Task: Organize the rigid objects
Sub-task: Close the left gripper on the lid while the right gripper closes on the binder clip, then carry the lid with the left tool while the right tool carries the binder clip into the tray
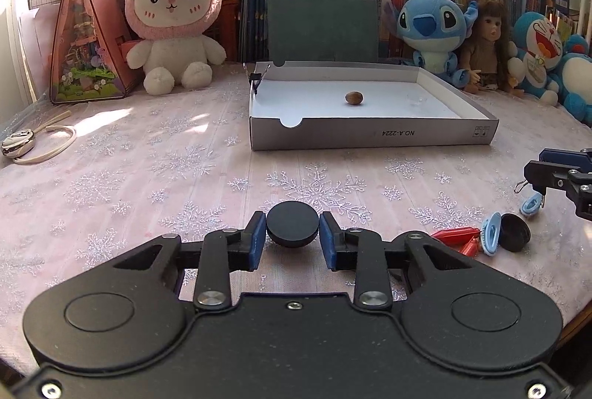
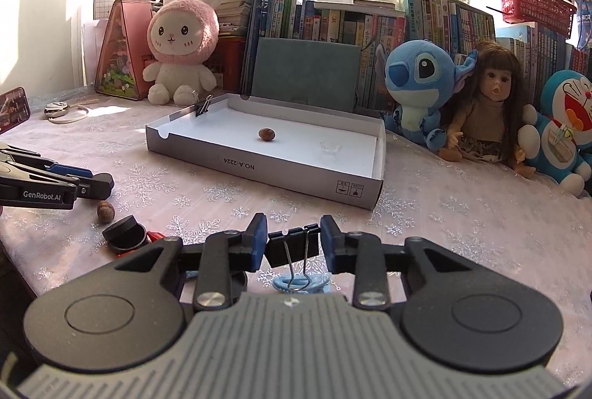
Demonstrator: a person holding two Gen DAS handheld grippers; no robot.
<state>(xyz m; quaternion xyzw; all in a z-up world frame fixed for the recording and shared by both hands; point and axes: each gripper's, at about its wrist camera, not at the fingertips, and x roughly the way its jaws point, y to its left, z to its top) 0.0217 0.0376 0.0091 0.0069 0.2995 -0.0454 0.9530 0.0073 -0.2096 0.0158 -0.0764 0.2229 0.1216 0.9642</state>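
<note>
In the left wrist view my left gripper (image 1: 292,232) is shut on a black round disc (image 1: 292,221), its blue pads against both sides. In the right wrist view my right gripper (image 2: 294,240) is shut on a black binder clip (image 2: 294,247), wire handles hanging toward me over a light blue clip (image 2: 299,282). A shallow grey box (image 1: 370,136) with a white floor lies ahead, holding a brown nut (image 1: 354,98) and a small clear piece (image 2: 329,147). Another binder clip (image 2: 202,106) grips its far-left rim. Loose on the cloth are a second nut (image 2: 105,211), a black round case (image 2: 124,236), red pieces (image 1: 455,236) and blue clips (image 1: 490,238).
Plush toys, a doll (image 2: 484,103) and rows of books line the back of the table. A pink triangular toy house (image 1: 88,40) and a metal keyring on a strap (image 1: 22,144) sit at the left. The other gripper (image 1: 555,177) reaches in from the right in the left wrist view.
</note>
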